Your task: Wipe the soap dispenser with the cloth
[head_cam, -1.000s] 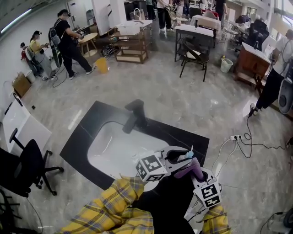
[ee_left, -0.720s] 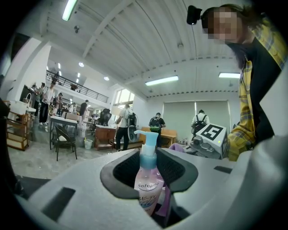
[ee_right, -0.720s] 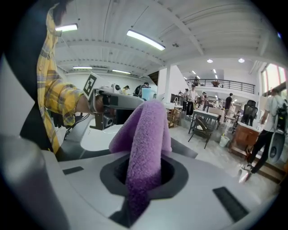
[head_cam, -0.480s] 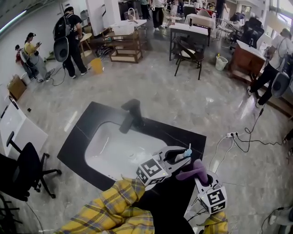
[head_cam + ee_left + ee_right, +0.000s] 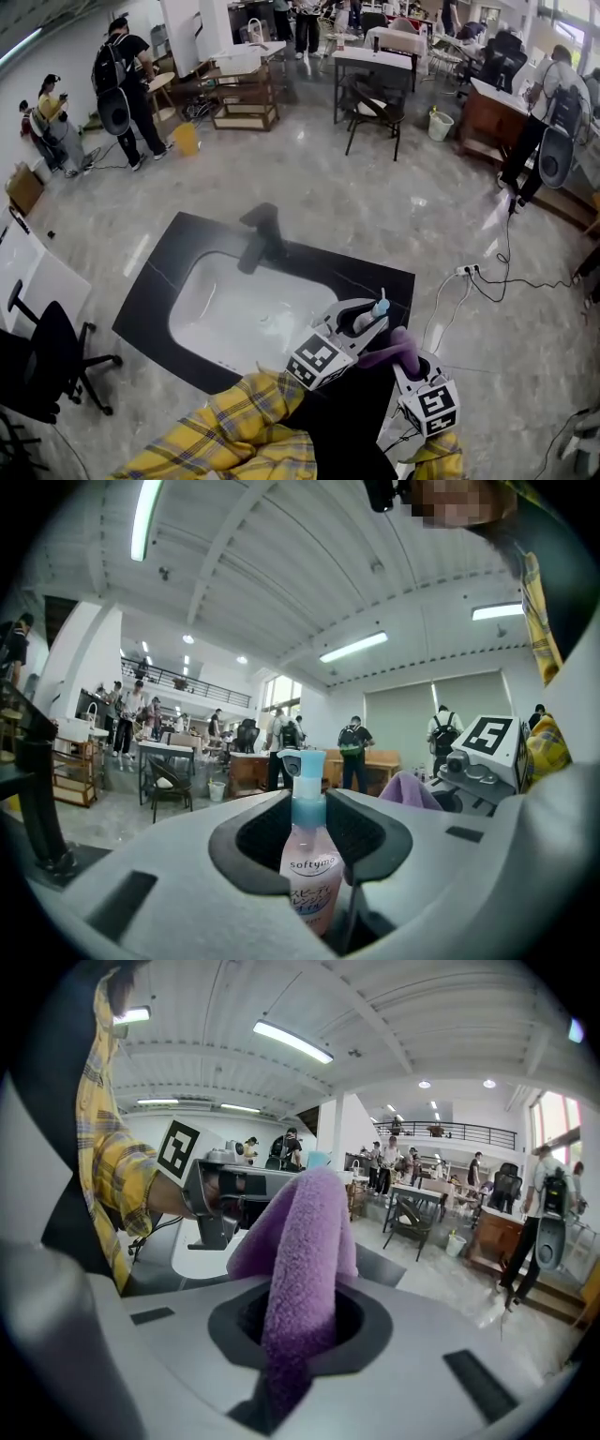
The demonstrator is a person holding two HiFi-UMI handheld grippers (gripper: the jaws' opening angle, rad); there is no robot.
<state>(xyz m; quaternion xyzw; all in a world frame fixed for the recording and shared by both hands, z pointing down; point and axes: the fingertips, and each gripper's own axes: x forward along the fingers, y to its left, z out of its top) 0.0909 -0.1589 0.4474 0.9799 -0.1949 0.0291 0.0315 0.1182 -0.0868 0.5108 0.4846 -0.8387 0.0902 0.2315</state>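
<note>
Above the black counter (image 5: 361, 278), the left gripper (image 5: 308, 810) clamps the soap dispenser (image 5: 309, 878) around its body; it looks like light, slick plastic. Just beside it, the right gripper (image 5: 300, 1321) pinches the soft purple cloth (image 5: 305, 1232).

My left gripper (image 5: 367, 324) holds the soap dispenser (image 5: 379, 307) above the black counter (image 5: 167, 281) (white sink (image 5: 225, 314) alongside); my right gripper (image 5: 411, 362) grips the purple cloth (image 5: 386, 352) just beside it.

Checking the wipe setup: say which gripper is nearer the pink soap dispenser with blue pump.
Left. The left gripper is shut on the pink soap dispenser; the right gripper, holding a purple fluffy cloth, sits beside it.
</note>
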